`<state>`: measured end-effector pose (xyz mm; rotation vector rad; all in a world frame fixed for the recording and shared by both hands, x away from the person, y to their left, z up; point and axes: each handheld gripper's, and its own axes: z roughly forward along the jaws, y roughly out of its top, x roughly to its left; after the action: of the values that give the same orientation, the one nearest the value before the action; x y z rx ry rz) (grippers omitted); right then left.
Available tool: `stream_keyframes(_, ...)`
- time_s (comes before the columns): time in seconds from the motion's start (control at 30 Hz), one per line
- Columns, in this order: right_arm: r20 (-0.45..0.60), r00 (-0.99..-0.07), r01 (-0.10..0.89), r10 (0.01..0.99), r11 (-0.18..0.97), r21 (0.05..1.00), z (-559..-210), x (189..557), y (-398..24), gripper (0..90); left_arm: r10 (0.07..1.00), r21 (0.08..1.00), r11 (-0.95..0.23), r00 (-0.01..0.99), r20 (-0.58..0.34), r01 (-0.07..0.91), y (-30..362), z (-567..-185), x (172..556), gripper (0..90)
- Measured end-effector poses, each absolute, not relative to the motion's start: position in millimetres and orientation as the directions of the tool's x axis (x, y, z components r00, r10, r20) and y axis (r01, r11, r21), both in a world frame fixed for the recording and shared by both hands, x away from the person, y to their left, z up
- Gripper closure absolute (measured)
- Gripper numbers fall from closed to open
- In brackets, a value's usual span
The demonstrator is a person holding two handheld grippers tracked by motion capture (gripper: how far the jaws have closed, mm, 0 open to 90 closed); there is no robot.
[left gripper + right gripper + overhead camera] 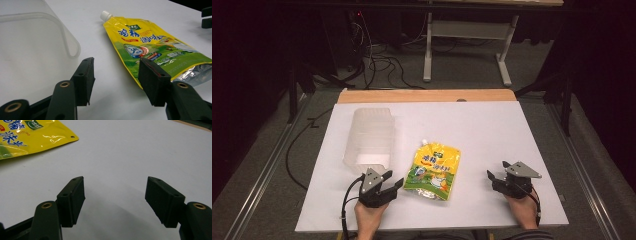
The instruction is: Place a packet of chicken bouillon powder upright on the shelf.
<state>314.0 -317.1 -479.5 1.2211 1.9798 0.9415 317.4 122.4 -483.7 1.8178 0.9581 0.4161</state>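
High view: the yellow spout pouch [433, 171] lies flat on the white desk [482, 135], between the left gripper [387, 186] and the right gripper [497, 177], and just right of a clear plastic tub [368, 136] on its side.
Left gripper view: fingers [84, 78] stand wide with nothing between them; the pouch's lower edge sits just past the right-hand finger, the tub's rim to the left.
Right gripper view: fingers [72, 197] wide and empty over bare desk; a pouch corner [62, 135] shows at top left.
Handling: probably soft, glossy film that slips and sags with its filling.
Where to hold: likely the stiff white cap [105, 15] or a sealed side edge.
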Motion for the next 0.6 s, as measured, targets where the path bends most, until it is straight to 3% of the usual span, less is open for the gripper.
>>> stream_keyframes(0.6,-0.144,-0.381,0.470,0.913,0.326,0.820,-479.6,314.2,-316.6,32.9,0.765,0.889,-0.197,0.632,-0.124,0.413,121.5,-483.6,316.3,42.2)
